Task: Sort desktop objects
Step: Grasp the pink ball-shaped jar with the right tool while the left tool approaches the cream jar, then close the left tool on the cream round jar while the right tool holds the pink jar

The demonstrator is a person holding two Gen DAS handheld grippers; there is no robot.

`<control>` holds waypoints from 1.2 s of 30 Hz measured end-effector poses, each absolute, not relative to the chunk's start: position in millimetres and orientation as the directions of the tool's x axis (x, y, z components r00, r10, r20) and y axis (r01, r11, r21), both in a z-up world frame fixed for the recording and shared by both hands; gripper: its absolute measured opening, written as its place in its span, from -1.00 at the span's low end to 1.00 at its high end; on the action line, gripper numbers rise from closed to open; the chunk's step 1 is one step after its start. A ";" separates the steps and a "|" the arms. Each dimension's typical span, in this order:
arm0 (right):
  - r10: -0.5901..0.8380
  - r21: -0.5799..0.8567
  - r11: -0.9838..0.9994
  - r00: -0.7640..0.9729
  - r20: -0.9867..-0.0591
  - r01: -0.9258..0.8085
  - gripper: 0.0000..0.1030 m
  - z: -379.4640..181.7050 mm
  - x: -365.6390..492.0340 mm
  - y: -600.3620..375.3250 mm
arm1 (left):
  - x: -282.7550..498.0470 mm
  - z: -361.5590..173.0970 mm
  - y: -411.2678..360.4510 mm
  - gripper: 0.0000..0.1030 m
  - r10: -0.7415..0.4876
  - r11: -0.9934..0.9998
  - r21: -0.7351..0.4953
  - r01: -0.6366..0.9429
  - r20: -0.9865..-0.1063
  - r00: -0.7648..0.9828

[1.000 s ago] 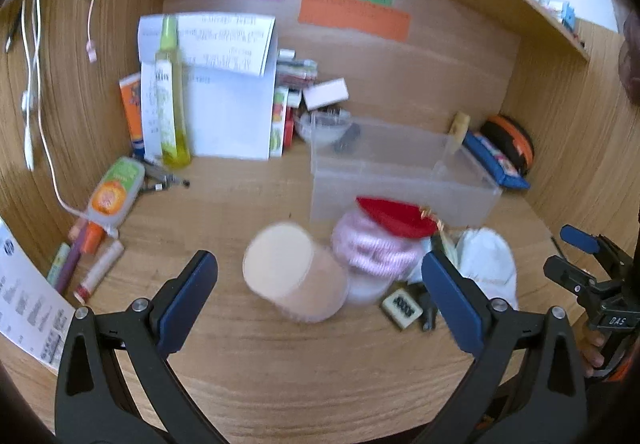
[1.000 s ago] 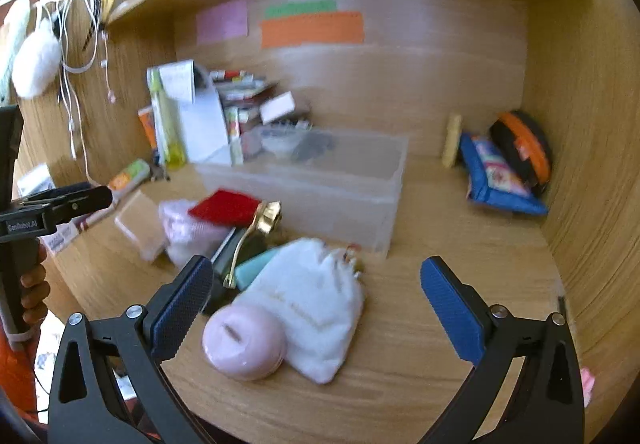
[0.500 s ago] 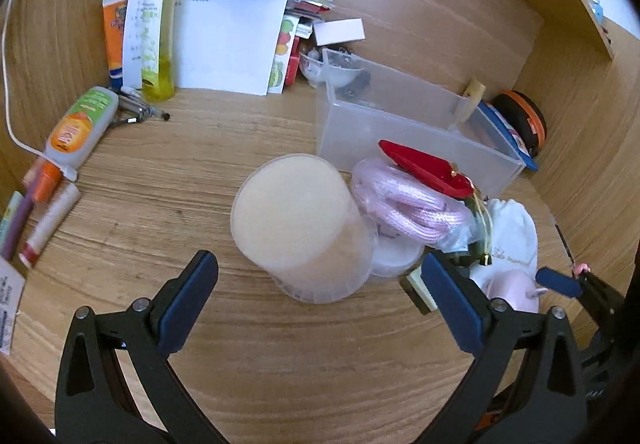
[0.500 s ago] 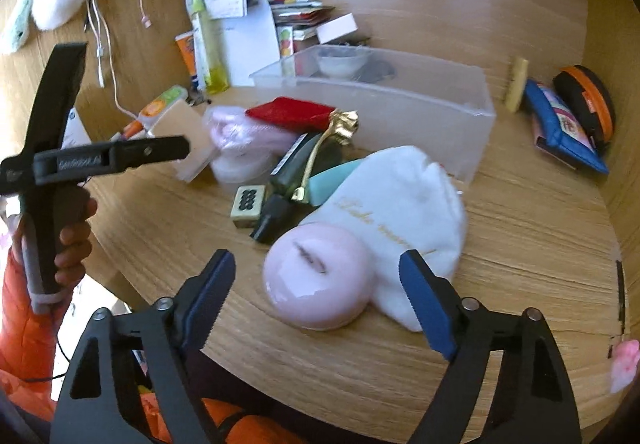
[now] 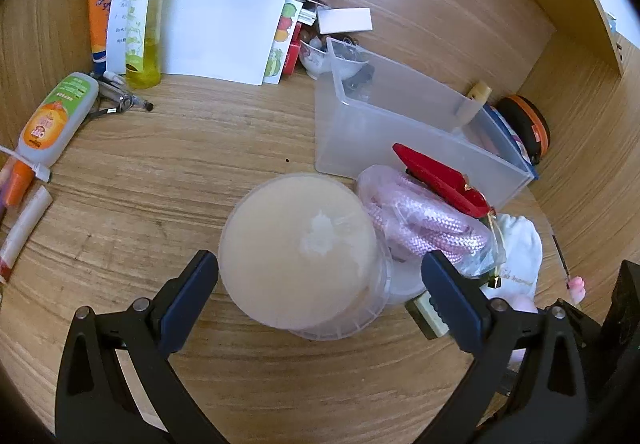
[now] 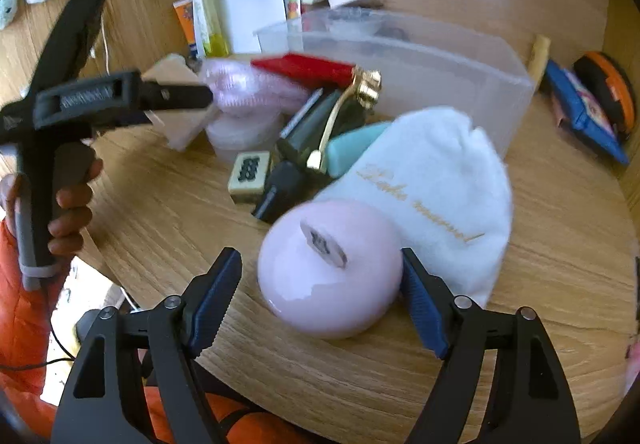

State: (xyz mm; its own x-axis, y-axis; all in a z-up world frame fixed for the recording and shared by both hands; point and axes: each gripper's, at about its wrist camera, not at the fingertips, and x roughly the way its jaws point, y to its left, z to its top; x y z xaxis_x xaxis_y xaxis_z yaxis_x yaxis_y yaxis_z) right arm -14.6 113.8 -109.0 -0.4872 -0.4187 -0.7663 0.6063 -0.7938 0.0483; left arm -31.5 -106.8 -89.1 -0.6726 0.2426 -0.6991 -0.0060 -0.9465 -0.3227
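A round clear tub of beige pads [image 5: 300, 252] lies on the wooden desk between the open fingers of my left gripper [image 5: 320, 284], which do not touch it. My right gripper [image 6: 320, 292] is open around a pink round case [image 6: 330, 270]; its right finger is close to the case, the left one apart. Behind these lie a bagged pink rope [image 5: 420, 228], a red case [image 5: 440, 175], a white pouch [image 6: 432, 179], a mahjong tile [image 6: 250, 171] and a dark bottle [image 6: 288, 175]. A clear plastic bin [image 5: 400, 127] stands behind the pile.
At the back left stand papers [image 5: 224, 15], a yellow bottle [image 5: 144, 11] and an orange tube [image 5: 100, 15]. A green-orange bottle [image 5: 56, 115] and pens lie at the left edge. An orange-black pouch [image 6: 608, 95] and a blue packet [image 6: 580, 111] sit at the right wall.
Both grippers have moved down and forward. The left one now straddles the pad tub; the right one has closed in around the pink case.
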 end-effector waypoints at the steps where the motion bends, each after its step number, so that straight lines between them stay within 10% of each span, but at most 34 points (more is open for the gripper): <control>1: -0.410 0.029 -0.796 -0.504 -0.760 0.604 0.35 -109.1 -13.1 113.0 | -31.7 -88.5 -106.8 1.00 0.242 -0.947 -0.322 -0.007 -0.698 -0.673; 9: -0.414 0.033 -0.799 -0.509 -0.755 0.600 0.18 -112.8 -15.2 114.6 | -25.6 -88.0 -108.4 0.33 0.274 -0.943 -0.331 -0.042 -0.695 -0.665; 20: -0.435 0.038 -0.799 -0.533 -0.726 0.600 0.18 -98.6 -10.6 123.0 | -25.9 -89.6 -125.4 0.15 0.298 -0.909 -0.416 0.001 -0.653 -0.696; 36: -0.432 0.010 -0.820 -0.608 -0.666 0.572 0.18 -58.2 -25.7 131.8 | -6.2 -67.2 -115.6 0.13 0.077 -0.971 -0.222 0.084 -0.628 -0.774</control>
